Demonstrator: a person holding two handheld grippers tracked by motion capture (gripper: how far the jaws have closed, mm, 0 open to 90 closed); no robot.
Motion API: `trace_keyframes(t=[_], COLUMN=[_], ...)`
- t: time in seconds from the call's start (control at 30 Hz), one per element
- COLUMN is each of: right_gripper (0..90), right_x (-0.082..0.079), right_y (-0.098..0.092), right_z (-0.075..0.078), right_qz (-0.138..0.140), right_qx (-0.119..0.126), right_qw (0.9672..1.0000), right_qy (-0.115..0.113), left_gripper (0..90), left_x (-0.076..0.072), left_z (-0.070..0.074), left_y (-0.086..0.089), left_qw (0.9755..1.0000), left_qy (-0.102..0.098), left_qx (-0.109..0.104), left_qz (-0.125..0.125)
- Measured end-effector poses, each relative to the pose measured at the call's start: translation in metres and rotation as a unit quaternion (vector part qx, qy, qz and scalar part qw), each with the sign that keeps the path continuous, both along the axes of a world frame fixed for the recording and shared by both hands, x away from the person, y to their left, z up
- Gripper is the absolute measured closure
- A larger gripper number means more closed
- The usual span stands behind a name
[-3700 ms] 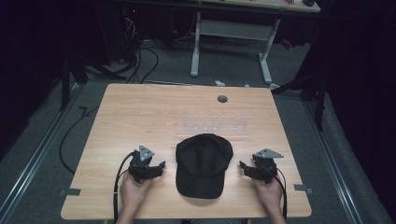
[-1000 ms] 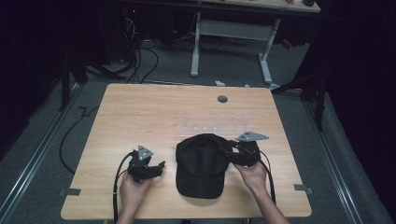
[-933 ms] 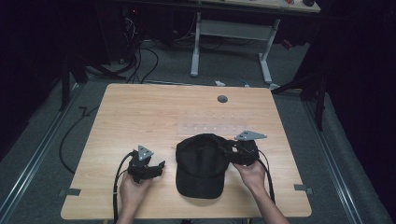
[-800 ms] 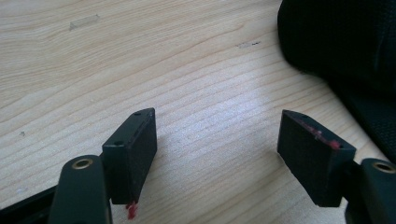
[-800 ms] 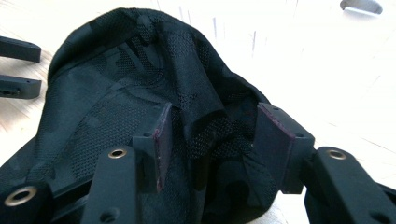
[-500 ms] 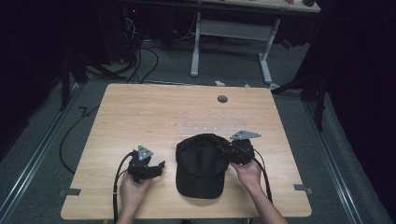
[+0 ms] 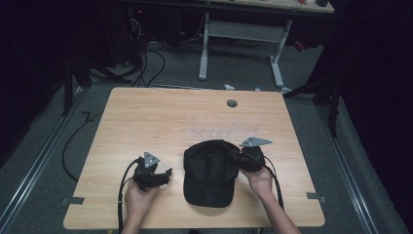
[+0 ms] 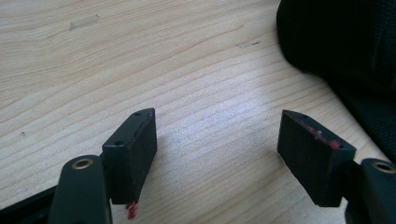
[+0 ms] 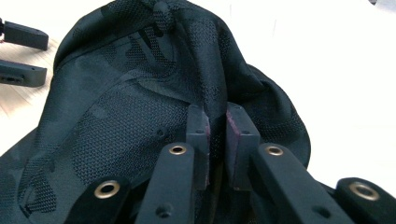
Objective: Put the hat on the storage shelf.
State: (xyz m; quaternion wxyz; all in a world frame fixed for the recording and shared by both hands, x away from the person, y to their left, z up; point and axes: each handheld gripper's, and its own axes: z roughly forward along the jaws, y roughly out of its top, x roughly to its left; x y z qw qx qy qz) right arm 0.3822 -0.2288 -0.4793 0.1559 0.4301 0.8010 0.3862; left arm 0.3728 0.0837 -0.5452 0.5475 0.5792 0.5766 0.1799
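A black mesh cap [image 7: 210, 170] lies near the front edge of the wooden table [image 7: 160, 117], brim toward the person. My right gripper [image 7: 238, 160] sits at the cap's right side; its jaws have just been closing and now pinch a fold of the crown fabric [image 9: 215, 126] between the pads. The cap [image 9: 135, 116] bunches up around that fold. To the left of the cap my left gripper [image 7: 163, 176] rests low over the table, jaws wide apart [image 8: 217, 140] with bare wood between them and the cap's edge [image 8: 336, 42] off to one side.
A small round grey grommet [image 7: 232, 103] sits near the table's far edge. A faint pale strip with dots [image 7: 219, 131] lies just beyond the cap. Past the table stand a white desk frame [image 7: 241, 44] and cables on the dark floor.
My right gripper came in from the table's right to the cap's right side and its jaws closed on the crown fabric. The left gripper stayed put.
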Motion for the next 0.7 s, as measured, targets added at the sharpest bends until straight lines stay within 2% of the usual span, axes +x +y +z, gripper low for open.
trace_keyframes(t=[0.1,0.43,0.7], right_gripper=[83.3,85.2,85.4], right_x=[-0.0002,-0.0029,-0.0083], right_y=[-0.0014,-0.0050,-0.0091], right_z=[0.0001,0.0004,0.0076], right_qz=[0.003,0.011,0.018], right_qx=[0.004,0.019,0.026], right_qw=[1.0000,0.9997,0.9994], right_qy=[0.004,-0.003,-0.018], left_gripper=[28.8,28.8,28.8], left_x=[0.0000,0.0000,0.0000], left_z=[0.0000,0.0000,0.0000], left_y=[-0.0001,0.0000,-0.0001], left_qw=[1.0000,1.0000,1.0000], left_qy=[0.000,0.000,0.000], left_qx=[0.000,0.000,0.001], left_qz=[0.000,0.000,0.000])
